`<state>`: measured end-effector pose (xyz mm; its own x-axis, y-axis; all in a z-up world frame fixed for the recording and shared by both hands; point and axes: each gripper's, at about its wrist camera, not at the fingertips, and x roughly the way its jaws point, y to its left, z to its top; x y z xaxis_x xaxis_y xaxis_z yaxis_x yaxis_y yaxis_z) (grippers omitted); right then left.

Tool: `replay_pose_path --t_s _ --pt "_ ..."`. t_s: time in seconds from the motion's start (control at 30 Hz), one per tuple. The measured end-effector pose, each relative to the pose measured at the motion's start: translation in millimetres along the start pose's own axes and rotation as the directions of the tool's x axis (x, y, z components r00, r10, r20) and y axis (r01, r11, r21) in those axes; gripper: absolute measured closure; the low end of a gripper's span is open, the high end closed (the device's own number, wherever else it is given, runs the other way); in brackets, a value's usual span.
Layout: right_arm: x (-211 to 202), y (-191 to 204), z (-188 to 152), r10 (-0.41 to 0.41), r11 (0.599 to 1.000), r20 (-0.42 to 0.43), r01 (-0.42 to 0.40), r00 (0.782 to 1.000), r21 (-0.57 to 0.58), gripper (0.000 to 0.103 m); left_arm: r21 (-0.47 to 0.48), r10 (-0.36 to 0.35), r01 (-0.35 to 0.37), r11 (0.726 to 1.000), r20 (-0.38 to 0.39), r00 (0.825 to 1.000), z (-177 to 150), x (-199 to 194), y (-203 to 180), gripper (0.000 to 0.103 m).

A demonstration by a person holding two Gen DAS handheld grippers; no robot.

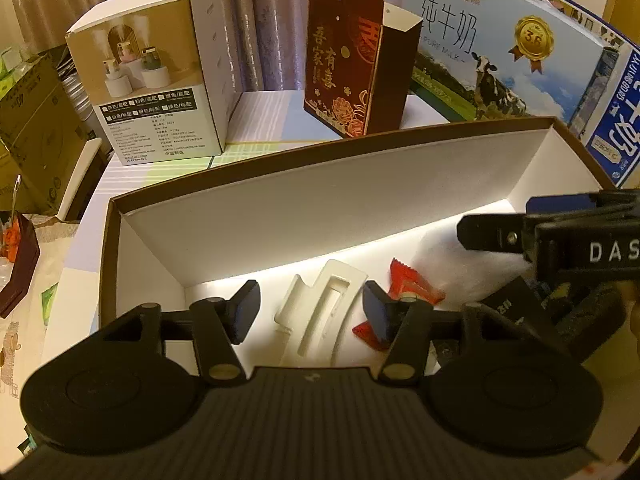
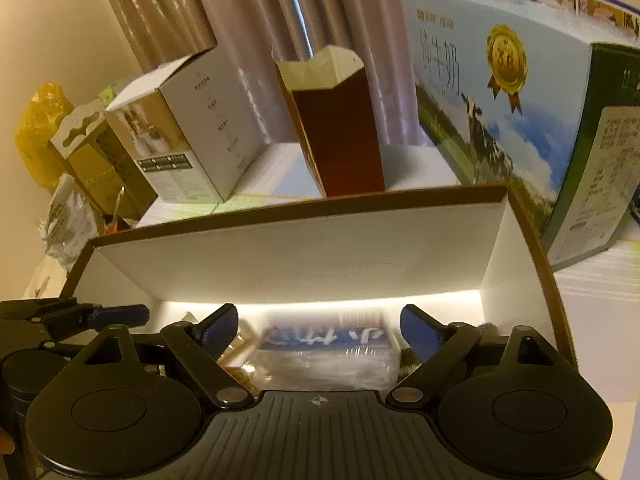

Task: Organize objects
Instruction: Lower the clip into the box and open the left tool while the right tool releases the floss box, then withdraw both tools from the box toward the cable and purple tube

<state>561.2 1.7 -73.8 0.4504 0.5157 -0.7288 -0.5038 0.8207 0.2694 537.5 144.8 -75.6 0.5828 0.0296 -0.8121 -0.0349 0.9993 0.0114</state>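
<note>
A wide shallow box [image 1: 280, 216] with a brown rim and white inside fills the middle of both views; its far wall [image 2: 296, 256] faces the right wrist camera. My left gripper [image 1: 311, 312] hangs open inside it, over a white plastic insert [image 1: 320, 316]. A red wrapper [image 1: 412, 284] lies just right of that insert. My right gripper [image 2: 318, 330] is open too, above a clear pack with a blue and white label [image 2: 328, 344]. From the right edge of the left wrist view the right gripper [image 1: 496, 232] enters. Dark small items [image 1: 508, 304] lie beneath it.
Behind the box stand a white and tan product box [image 1: 156, 80], an open dark red gift box [image 1: 352, 64] and a large blue milk carton [image 1: 500, 52]. Cardboard boxes [image 1: 36, 128] and a yellow bag [image 2: 40, 132] sit at the left. Curtains hang behind.
</note>
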Motion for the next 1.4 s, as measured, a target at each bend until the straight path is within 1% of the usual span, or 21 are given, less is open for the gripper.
replay_pose_path --t_s 0.23,0.37,0.5,0.77,0.97,1.13,1.4 --pt "-14.5 1.8 -9.0 -0.009 1.000 -0.029 0.008 1.000 -0.028 0.015 0.000 -0.021 0.021 1.000 0.012 1.000 -6.8 -15.4 -0.4 0.038" --pt "-28.1 1.3 -16.3 -0.013 1.000 -0.029 0.012 0.999 -0.027 0.015 -0.013 -0.029 0.029 0.999 0.015 0.999 -10.9 -25.8 1.0 0.032" --pt "-43.7 2.2 -23.1 -0.017 1.000 -0.019 0.017 1.000 -0.021 0.014 -0.018 -0.035 0.036 0.999 0.027 0.999 -14.9 -39.3 1.9 0.029" --pt "-77.4 6.8 -36.9 -0.021 1.000 0.020 0.021 1.000 -0.014 0.013 -0.021 -0.050 0.052 0.998 0.052 0.997 -25.5 -69.8 -3.6 0.026" --pt "-102.2 11.0 -50.3 -0.019 1.000 0.048 0.019 0.999 0.008 0.013 -0.025 -0.053 0.055 0.998 0.071 0.996 -37.2 -96.8 -9.3 0.025" --pt "-120.8 17.5 -60.9 -0.014 1.000 0.060 0.014 0.998 0.014 0.012 -0.052 -0.061 0.066 0.996 0.094 0.994 -46.4 -119.4 -9.6 0.025" --pt "-149.5 27.2 -79.1 -0.005 1.000 0.084 0.003 0.996 0.023 0.011 -0.082 -0.038 0.049 0.995 0.128 0.991 -65.2 -154.1 -6.4 0.025"
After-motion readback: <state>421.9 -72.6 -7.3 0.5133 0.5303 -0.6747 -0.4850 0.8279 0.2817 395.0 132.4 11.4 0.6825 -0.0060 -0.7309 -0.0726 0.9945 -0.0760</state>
